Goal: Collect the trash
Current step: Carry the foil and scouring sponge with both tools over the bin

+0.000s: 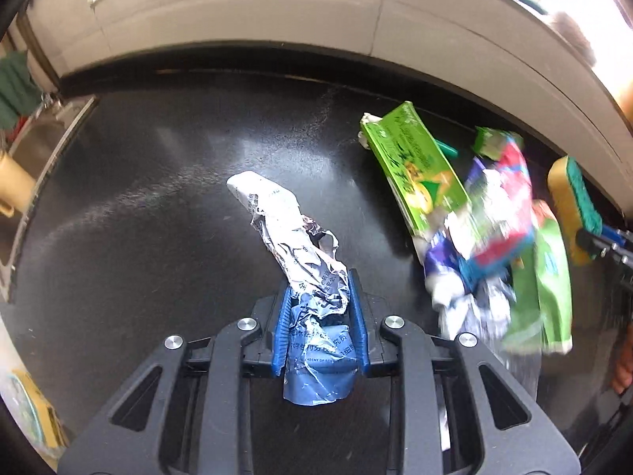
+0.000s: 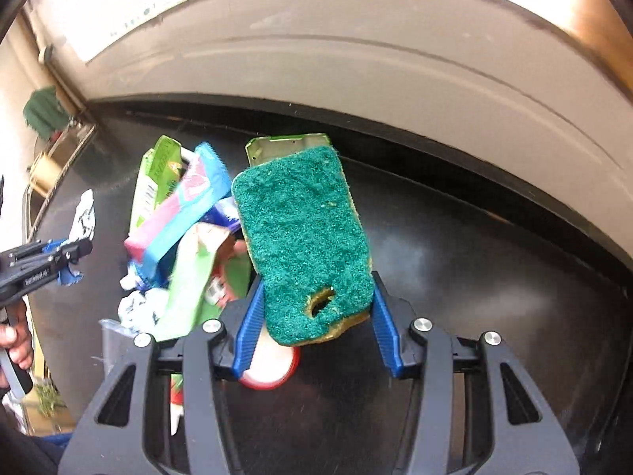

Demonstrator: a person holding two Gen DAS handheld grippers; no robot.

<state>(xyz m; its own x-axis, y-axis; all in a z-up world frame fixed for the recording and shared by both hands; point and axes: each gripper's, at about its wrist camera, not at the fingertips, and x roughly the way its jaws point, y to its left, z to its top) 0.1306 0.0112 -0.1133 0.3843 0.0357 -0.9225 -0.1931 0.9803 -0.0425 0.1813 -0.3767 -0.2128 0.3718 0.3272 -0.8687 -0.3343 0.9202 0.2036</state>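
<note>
Low centre of the left wrist view, left tool [image 1: 319, 318] pinches a crumpled white-and-blue printed paper wrapper [image 1: 294, 245], blue pads pressed on its lower end, rest sticking up toward frame centre over the black glossy counter [image 1: 158, 206]. Right wrist view, centre: right tool [image 2: 316, 316] clamps a green-topped yellow scrub sponge [image 2: 304, 237] by its side edges; sponge has a torn hole near the bottom edge.

Step, as I read it: both pieces of trash gripped, seemingly just off the counter, so pick phase done, carry phase next. No bin visible in either view, so the next move calls for finding a drop spot while keeping both grips tight. Wrapper is limp and could slip.

Around: heap of mixed packaging [image 1: 486, 217] at right of the left view — a flat lime-green carton [image 1: 415, 166], pink-and-blue wrapper, green bag, white crumpled bits — not yet collected. Same heap sits left of the sponge in the right view, near enough to snag. Red-rimmed white round lid or cup [image 2: 273, 368] below the right tool, blurred. Steel sink [image 1: 35, 146] at far left. Beige tiled wall [image 1: 277, 12] behind the counter. A hand [image 2: 16, 340] holds the left tool's handle at left edge.
</note>
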